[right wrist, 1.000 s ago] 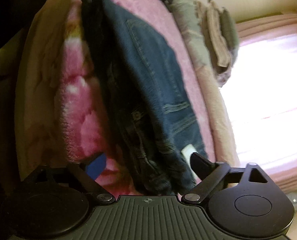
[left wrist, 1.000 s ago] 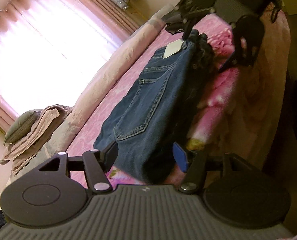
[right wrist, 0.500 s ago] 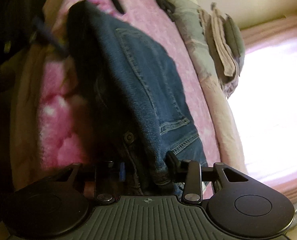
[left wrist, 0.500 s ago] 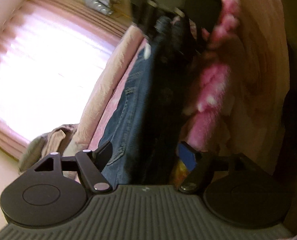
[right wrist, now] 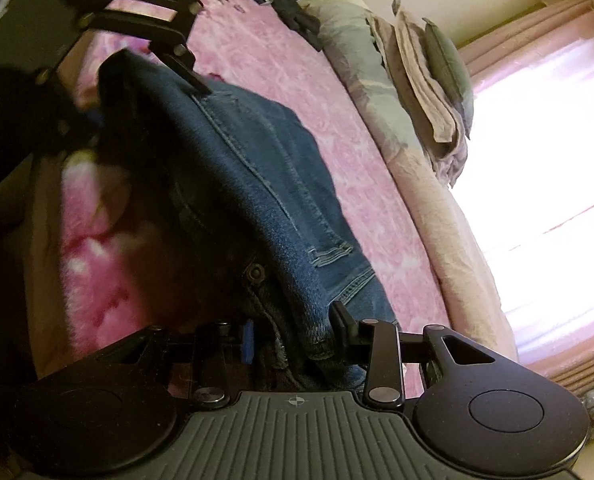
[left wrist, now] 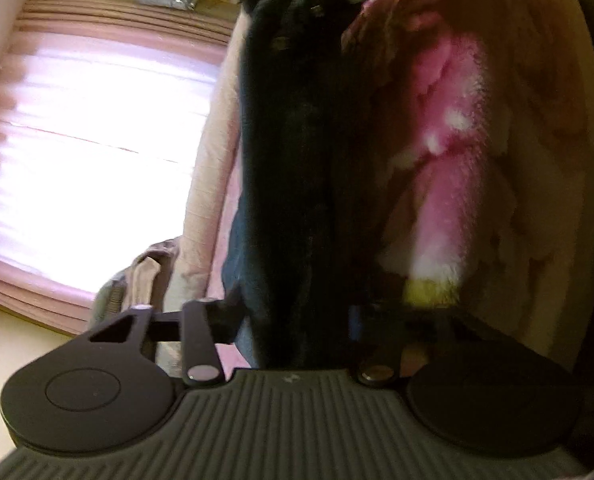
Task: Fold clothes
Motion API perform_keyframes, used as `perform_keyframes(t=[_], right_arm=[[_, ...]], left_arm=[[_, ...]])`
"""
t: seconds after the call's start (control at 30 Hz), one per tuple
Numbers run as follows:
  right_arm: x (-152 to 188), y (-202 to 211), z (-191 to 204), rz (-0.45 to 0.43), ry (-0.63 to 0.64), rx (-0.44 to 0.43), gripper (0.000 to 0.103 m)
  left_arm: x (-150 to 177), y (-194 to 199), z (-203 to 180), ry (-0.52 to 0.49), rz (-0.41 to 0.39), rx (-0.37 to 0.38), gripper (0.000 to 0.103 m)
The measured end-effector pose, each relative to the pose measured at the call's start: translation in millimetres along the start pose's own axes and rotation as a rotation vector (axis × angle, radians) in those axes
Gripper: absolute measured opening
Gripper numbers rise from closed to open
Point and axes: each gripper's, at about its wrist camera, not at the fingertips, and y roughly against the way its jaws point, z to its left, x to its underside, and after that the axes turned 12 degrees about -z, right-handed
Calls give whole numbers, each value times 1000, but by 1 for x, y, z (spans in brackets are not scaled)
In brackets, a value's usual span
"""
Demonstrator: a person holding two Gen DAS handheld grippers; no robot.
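A pair of blue jeans is stretched between my two grippers above the pink bedspread. My right gripper is shut on the waistband end, close to the metal button. The left gripper shows at the upper left of the right wrist view, on the far end of the jeans. In the left wrist view the jeans hang dark and blurred. The left gripper is closing its jaws, with the denim filling the gap between them.
A fluffy pink and white blanket lies along the near side of the bed. A beige rolled quilt runs along the far edge, with a pile of folded cloth on it. Behind is a bright curtained window.
Both grippers have closed on the jeans, the right one first. The jeans have come up off the bed into a ridge, and the left gripper has rolled and moved in on the cloth.
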Motion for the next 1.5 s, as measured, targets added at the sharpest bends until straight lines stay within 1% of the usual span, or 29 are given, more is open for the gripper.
perform_keyframes(t=[0.03, 0.1, 0.13, 0.17, 0.3, 0.37, 0.47, 0.57, 0.6, 0.63, 0.7, 0.77, 0.8, 0.83, 0.87, 0.97, 1.07, 1.13, 1.2, 1.27, 1.4, 1.5], right_arm=[[3, 1, 6, 0, 7, -4, 36], [10, 4, 19, -2, 28, -3, 51], [13, 5, 27, -8, 52, 18, 73], [17, 7, 34, -14, 73, 37, 87], [27, 9, 47, -27, 125, 101, 88], [31, 1, 49, -21, 154, 144, 87], [34, -9, 50, -38, 188, 165, 87], [37, -14, 45, -53, 201, 177, 87], [37, -17, 40, -40, 198, 183, 87], [37, -21, 36, -29, 198, 179, 83], [36, -27, 29, -15, 217, 132, 80], [33, -35, 24, -1, 238, 73, 57], [31, -39, 20, 9, 237, 44, 56], [29, -42, 16, 21, 226, 14, 51], [27, -43, 9, 34, 210, -14, 42], [13, -43, -19, 78, 133, -85, 34], [-10, -36, -62, 107, 67, -148, 32], [-25, -26, -91, 120, 24, -187, 31], [-39, -11, -118, 138, -18, -234, 31], [-48, 16, -136, 155, -59, -288, 31], [-44, 73, -165, 175, -110, -347, 30], [-25, 124, -185, 189, -142, -346, 30]], left_arm=[[1, 0, 3, 10, -1, 17, 29], [4, 1, 13, 48, -1, 47, 26], [6, 1, 19, 76, -3, 63, 25], [8, 1, 27, 109, -7, 78, 25], [13, 0, 68, 280, -27, 143, 24], [18, -2, 87, 341, -41, 166, 24], [25, -9, 109, 377, -60, 199, 24], [23, -11, 118, 386, -81, 241, 24], [25, -10, 118, 385, -89, 258, 24], [26, -9, 117, 383, -96, 274, 24], [29, -9, 117, 385, -109, 305, 24], [31, -10, 118, 398, -105, 333, 25], [31, -12, 120, 404, -99, 349, 25], [30, -13, 122, 398, -91, 370, 24], [28, -14, 124, 378, -79, 389, 23], [17, -15, 134, 292, -43, 434, 19], [4, -12, 163, 237, -11, 468, 18], [-7, -7, 191, 239, 10, 494, 17], [-22, -3, 217, 249, 28, 528, 17], [-43, 2, 239, 240, 37, 567, 17], [-97, 12, 261, 211, 38, 643, 17], [-145, 19, 272, 194, 22, 670, 17]])
